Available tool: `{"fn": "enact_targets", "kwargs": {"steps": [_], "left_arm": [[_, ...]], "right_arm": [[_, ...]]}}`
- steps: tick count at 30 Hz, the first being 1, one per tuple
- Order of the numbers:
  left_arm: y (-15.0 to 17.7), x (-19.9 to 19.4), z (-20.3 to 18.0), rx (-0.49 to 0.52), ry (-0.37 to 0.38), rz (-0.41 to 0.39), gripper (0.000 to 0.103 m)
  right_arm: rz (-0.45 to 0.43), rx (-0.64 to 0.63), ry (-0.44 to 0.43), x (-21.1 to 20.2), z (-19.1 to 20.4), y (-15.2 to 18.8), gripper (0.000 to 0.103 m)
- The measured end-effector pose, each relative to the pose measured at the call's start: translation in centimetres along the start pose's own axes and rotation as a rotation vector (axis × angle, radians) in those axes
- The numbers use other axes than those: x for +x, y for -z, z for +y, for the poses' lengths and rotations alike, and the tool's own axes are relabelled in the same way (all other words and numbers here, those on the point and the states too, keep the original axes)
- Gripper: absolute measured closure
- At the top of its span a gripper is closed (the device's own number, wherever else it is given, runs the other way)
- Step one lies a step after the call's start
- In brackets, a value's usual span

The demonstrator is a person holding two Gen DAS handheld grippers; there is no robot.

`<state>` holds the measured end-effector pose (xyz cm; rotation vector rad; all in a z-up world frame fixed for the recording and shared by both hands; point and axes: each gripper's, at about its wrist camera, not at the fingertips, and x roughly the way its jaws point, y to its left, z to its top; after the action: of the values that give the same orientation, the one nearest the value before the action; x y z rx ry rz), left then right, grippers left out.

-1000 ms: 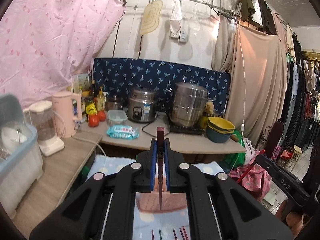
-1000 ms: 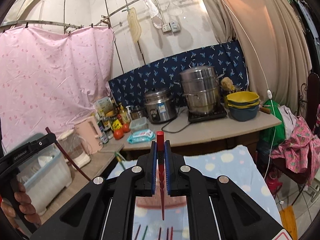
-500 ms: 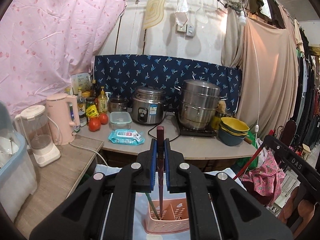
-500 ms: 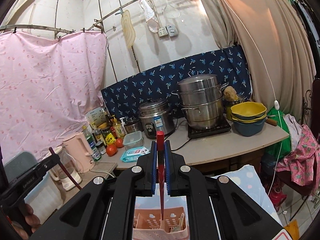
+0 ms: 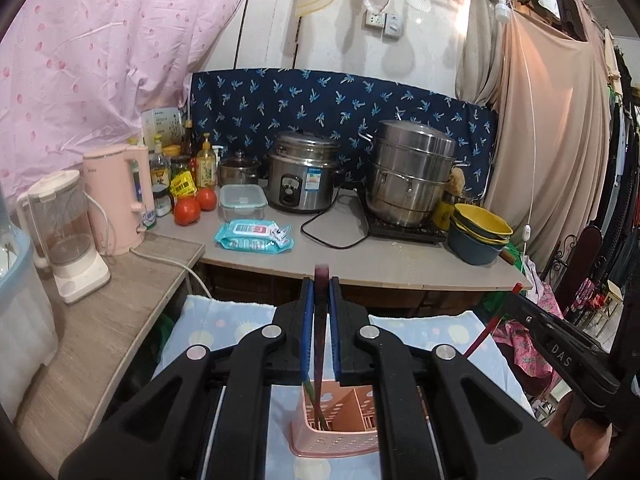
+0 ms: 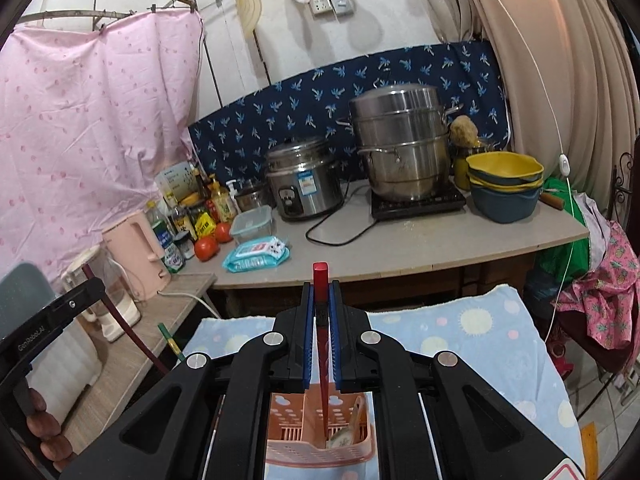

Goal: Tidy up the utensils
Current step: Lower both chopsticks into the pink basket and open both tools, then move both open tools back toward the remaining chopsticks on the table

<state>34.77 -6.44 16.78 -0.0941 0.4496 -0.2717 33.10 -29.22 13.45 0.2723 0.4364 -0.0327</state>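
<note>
My left gripper (image 5: 321,300) is shut on a dark maroon chopstick (image 5: 320,344) that stands upright, its lower end down inside a pink slotted utensil basket (image 5: 340,436). A green chopstick (image 5: 310,394) leans in the same compartment. My right gripper (image 6: 321,300) is shut on a red chopstick (image 6: 321,344), whose tip hangs over the pink basket (image 6: 296,440); a spoon (image 6: 348,432) lies in the basket's right part. Each gripper shows in the other's view: the right one (image 5: 516,292) with its red stick, the left one (image 6: 86,276) with its maroon stick.
The basket stands on a light blue spotted cloth (image 6: 480,344). Behind it runs a counter (image 5: 360,264) with a rice cooker (image 5: 304,178), a steel steamer pot (image 5: 412,180), stacked bowls (image 5: 478,236), a wipes pack (image 5: 252,236), tomatoes, bottles, a pink kettle (image 5: 120,200) and a blender (image 5: 64,240).
Both grippers moved forward and down with their chopsticks. The pink basket came into full view beneath them, and both sticks' lower ends now sit at the basket.
</note>
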Motion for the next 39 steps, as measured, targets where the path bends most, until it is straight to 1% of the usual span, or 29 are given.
{"fn": "enact_targets", "kwargs": {"steps": [2,3,4,5,6,7,17,22,26,29,33,39], "left_arm": [[0.2,0.2,0.2,-0.008,-0.006,-0.002,0.093],[0.3,0.2,0.3,-0.012,-0.007,0.001,0.084],[0.4,0.2,0.5,-0.018,-0.015,0.0,0.066],[0.4,0.2,0.5,-0.023,-0.023,-0.007,0.058],[0.5,0.0,0.6,-0.026,-0.034,-0.017,0.052],[0.6,-0.1,0.8,-0.027,-0.038,-0.022,0.051],[1.8,-1.2,1.4,-0.034,-0.047,0.005,0.051],[3.1,-3.1,1.6,-0.031,-0.051,0.014,0.051],[4.9,-4.8,2.0,-0.03,-0.055,0.034,0.051],[6.7,-6.1,2.3,-0.024,-0.063,0.058,0.052],[9.6,-7.7,2.8,-0.014,-0.074,0.097,0.052],[15.2,-10.4,3.3,-0.015,-0.074,0.168,0.052]], "right_arm": [[0.016,0.005,-0.002,0.6,-0.3,0.3,0.095],[0.015,0.01,-0.005,0.6,-0.4,0.3,0.093],[0.01,0.011,0.003,0.7,-0.4,0.6,0.086],[0.002,0.011,0.014,0.6,-0.5,0.6,0.075],[-0.005,0.013,0.015,0.5,-0.6,0.7,0.071],[-0.013,0.018,0.017,0.3,-0.7,0.6,0.069],[-0.014,-0.012,0.033,-1.0,-0.5,1.3,0.069],[0.003,-0.027,0.035,-2.5,-0.4,2.9,0.068],[0.02,-0.047,0.045,-4.5,-0.3,5.2,0.066],[0.056,-0.049,0.049,-5.7,-0.6,7.4,0.066],[0.106,-0.037,0.062,-7.6,-1.1,10.8,0.066],[0.161,-0.075,0.099,-11.1,-1.1,16.4,0.066]]}}
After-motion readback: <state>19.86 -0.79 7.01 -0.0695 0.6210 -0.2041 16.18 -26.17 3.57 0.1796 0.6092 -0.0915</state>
